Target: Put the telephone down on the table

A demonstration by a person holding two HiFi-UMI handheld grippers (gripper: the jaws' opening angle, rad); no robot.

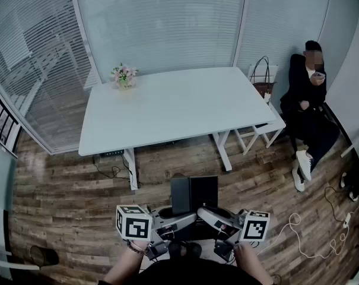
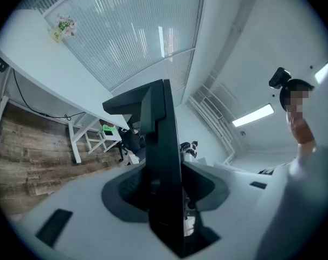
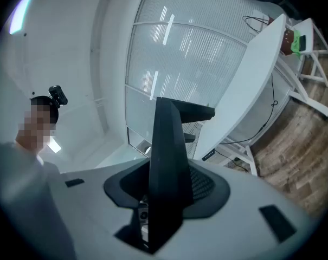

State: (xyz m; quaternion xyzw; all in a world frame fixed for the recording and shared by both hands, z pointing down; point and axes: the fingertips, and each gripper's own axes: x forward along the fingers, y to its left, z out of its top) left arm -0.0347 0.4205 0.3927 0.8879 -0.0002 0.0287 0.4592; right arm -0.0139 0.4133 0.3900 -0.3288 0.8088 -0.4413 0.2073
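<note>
Two tools, the left gripper (image 1: 178,219) and right gripper (image 1: 211,216), each clamp the black telephone (image 1: 194,193) over the wooden floor (image 1: 66,177), well short of the near edge of the table (image 1: 167,108). It is probably best carried forward steadily and released only once resting. Gripper views show jaws pressing its sides; only the head view shows that gap.

A small pot of pink flowers (image 1: 124,76) sits at eleven o'clock. At two o'clock a person in dark clothes (image 1: 307,94) sits by the blinds (image 1: 161,22), with a brown handbag (image 1: 263,83) and a white stool (image 1: 268,128) beside them. White cable (image 1: 298,236) loops over the wooden floor (image 1: 66,183) at four o'clock.
</note>
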